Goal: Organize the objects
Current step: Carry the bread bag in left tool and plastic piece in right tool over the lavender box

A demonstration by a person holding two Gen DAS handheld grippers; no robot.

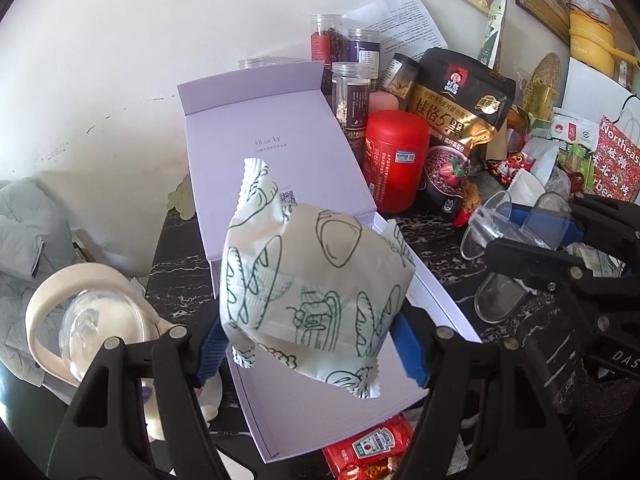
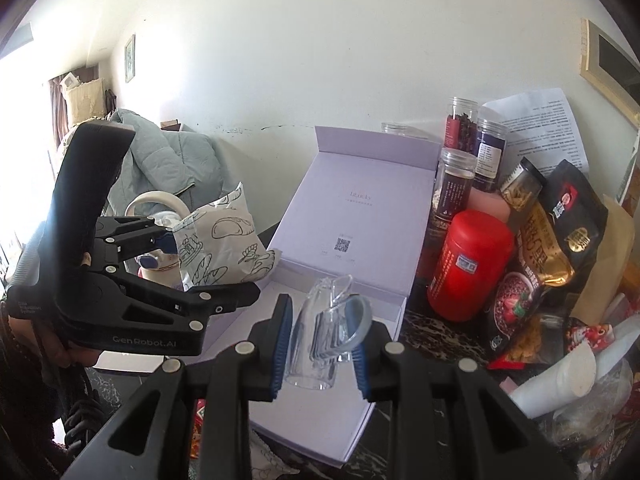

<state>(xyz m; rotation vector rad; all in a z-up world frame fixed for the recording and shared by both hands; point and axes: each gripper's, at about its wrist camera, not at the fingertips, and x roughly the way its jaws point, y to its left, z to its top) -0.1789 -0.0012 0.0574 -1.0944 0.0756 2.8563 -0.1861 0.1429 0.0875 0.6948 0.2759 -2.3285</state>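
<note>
The left gripper [image 1: 310, 346] pinched a bread packet [image 1: 316, 292] above the open box [image 1: 276, 152]; the right gripper [image 2: 320, 344] clamped a clear cup [image 2: 320, 340].

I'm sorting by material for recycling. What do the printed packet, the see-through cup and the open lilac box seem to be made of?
Printed packet: likely matte plastic film or coated paper; crimped zigzag seams, soft creases.
See-through cup: clear, glossy, with a handle; glass or hard plastic, can't tell which.
Lilac box: looks like matte rigid cardboard; flat panels, crisp folded hinge.
</note>
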